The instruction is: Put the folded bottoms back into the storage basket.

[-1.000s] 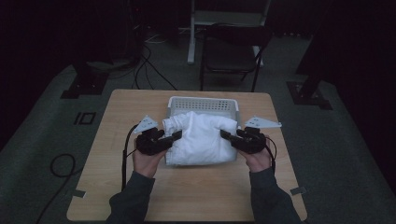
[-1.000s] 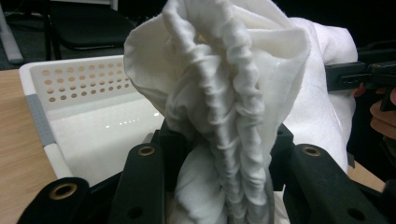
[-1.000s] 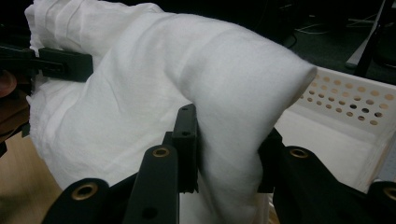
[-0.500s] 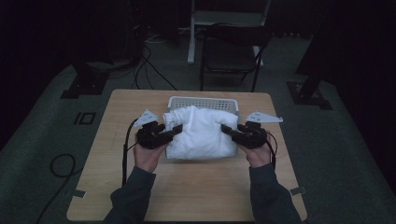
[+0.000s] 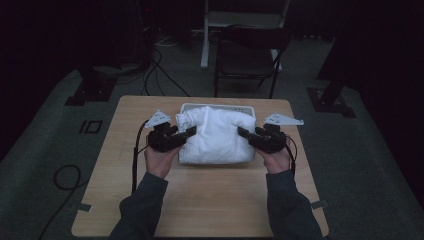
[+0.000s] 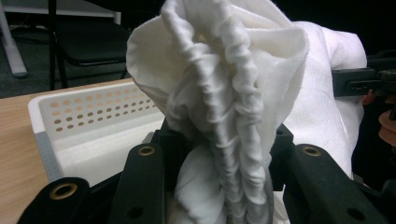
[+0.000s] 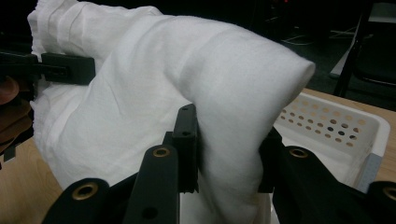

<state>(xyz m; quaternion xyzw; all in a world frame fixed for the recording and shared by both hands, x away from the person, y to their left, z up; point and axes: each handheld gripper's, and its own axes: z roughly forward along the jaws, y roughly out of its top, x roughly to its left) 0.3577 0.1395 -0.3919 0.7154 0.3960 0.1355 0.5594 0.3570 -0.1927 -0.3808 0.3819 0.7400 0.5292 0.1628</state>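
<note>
Both grippers — left (image 5: 186,135), right (image 5: 246,134) — are clamping the cloth (image 5: 216,134) over the basket (image 5: 215,107); bunched folds risk slipping free, dropping it onto the counter (image 5: 210,200).

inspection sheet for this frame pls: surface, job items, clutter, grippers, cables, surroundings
Surface: wooden table, bare in front of the person.
Job's things: white cloth held up between both grippers, over a white perforated basket at the table's far side.
Clutter: nothing seen.
Grippers: left hand-held gripper shut on a gathered, ruffled edge of the cloth; right hand-held gripper shut on a smooth fold.
Cables: black cable trails from the left gripper across the table; more cables on the floor.
Surroundings: dark room, black chair behind the table, stand bases on the floor.
</note>
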